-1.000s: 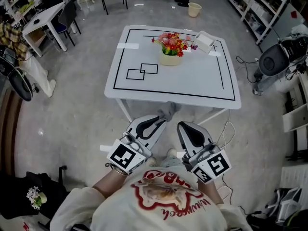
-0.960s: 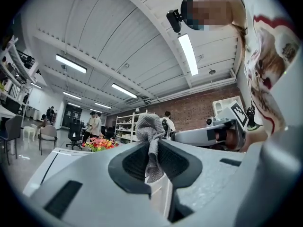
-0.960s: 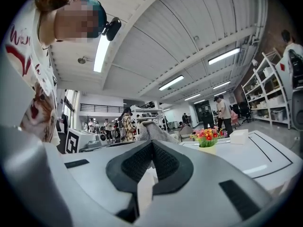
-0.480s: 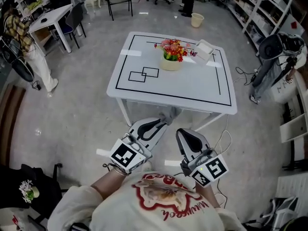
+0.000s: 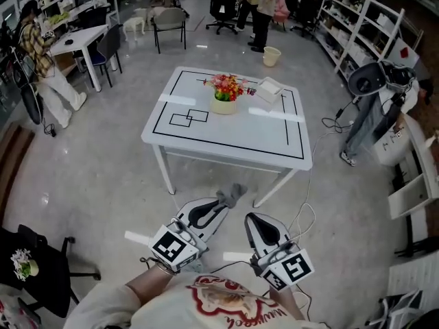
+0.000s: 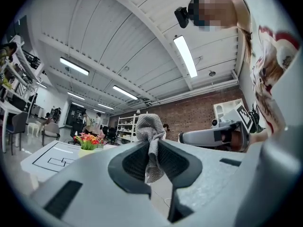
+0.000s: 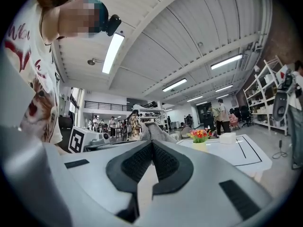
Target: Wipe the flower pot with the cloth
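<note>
Clamping grey cloth [image 5: 232, 195] between left gripper [image 5: 216, 206] jaws; holding right gripper [image 5: 256, 219] jaws fully closed on each other; standing well back from bench [image 5: 233, 134] carrying flower pot [image 5: 223, 106].

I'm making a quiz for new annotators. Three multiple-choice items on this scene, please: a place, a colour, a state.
1. Where is the flower pot? A) on the floor B) on the white table C) on a shelf
2. The cloth is: A) red B) yellow C) grey
3. The right tongs are: A) shut, empty B) wide open C) shut on the pot
Answers: B, it stands there beside a white box; C, grey fabric is pinched in the left tongs; A, the jaws meet with nothing between them.
</note>
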